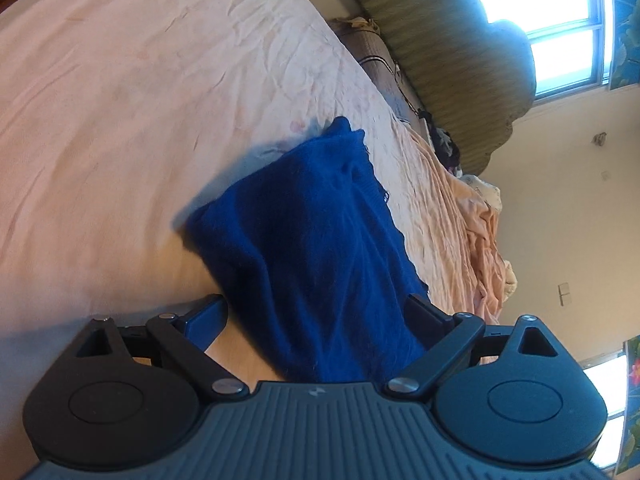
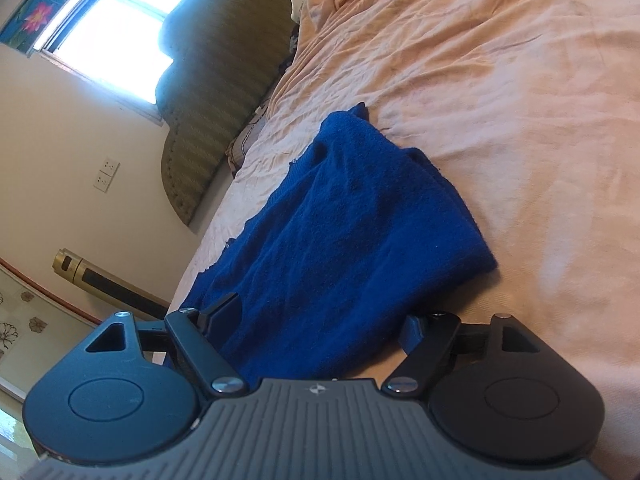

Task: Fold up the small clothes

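Observation:
A dark blue knitted garment lies partly folded on the peach bedsheet. In the left wrist view its near edge runs between the two wide-apart fingers of my left gripper, which is open. The right wrist view shows the same blue garment reaching back between the spread fingers of my right gripper, also open. Both grippers sit low at the garment's near end, one on each side. Whether the fingers touch the cloth is hidden by the fabric.
A padded green headboard and a bright window stand beyond the bed. Rumpled peach bedding piles up near the headboard. A wall socket and a brass-coloured pole show beside the bed on the right wrist view.

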`<state>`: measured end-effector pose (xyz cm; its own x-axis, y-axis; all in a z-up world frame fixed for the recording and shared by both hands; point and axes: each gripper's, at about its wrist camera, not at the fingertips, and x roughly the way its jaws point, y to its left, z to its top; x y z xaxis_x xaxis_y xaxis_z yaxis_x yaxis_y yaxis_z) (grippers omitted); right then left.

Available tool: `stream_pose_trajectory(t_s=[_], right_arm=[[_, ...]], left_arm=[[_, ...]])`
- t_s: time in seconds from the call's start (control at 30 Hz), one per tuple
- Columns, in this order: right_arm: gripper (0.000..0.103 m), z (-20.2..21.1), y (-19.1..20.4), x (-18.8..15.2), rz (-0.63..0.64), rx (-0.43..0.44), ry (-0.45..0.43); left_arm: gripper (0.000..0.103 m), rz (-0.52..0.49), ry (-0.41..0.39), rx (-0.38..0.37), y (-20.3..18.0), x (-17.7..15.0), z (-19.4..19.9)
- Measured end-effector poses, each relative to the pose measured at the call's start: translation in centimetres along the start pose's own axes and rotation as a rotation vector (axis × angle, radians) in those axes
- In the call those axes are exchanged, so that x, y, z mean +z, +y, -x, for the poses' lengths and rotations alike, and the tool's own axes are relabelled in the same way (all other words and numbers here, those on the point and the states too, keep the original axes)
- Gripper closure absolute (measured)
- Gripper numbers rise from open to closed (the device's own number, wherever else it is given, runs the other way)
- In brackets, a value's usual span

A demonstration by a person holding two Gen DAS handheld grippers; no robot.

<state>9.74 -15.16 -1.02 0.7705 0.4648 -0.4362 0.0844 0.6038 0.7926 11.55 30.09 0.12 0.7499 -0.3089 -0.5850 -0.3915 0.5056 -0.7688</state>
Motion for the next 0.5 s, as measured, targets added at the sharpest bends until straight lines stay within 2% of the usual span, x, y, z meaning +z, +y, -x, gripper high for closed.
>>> stream_pose_trajectory(t_s=[0.07, 0.17, 0.27, 0.33, 0.4, 0.43, 0.5], right_arm=[[0.019, 0.0, -0.2, 0.2, -0.032, 0.015, -0.003], [0.019, -0.4, -0.6, 0.9, -0.111, 0.055, -0.004], [0.019, -0.7, -1.1, 1.3, -0.177, 0.096, -0.002], [0.021, -0.7, -1.4, 1.5, -0.191, 0.105, -0.003], [0.021, -0.6, -1.5, 1.4, -0.184, 0.116, -0.006], [0.02, -0.5, -1.5, 1.3, -0.177, 0.114, -0.006], [0.019, -0.5, -1.4, 1.2, -0.156, 0.109, -0.005]], left_arm=[[0.007, 0.015, -0.012, 0.008, -0.3, 0.5, -0.6], [0.008, 0.069, -0.048, -0.022, 0.1, 0.4, -0.8], [0.008, 0.088, -0.138, -0.107, 1.1, -0.8, 0.4], [0.009, 0.078, -0.223, -0.134, 1.9, -1.5, 1.4], [0.009, 0.05, -0.291, -0.157, 2.3, -1.9, 2.0], [0.01, 0.014, -0.293, -0.151, 2.2, -2.0, 1.9], [0.01, -0.084, -0.236, -0.084, 0.7, -2.1, 1.0]])
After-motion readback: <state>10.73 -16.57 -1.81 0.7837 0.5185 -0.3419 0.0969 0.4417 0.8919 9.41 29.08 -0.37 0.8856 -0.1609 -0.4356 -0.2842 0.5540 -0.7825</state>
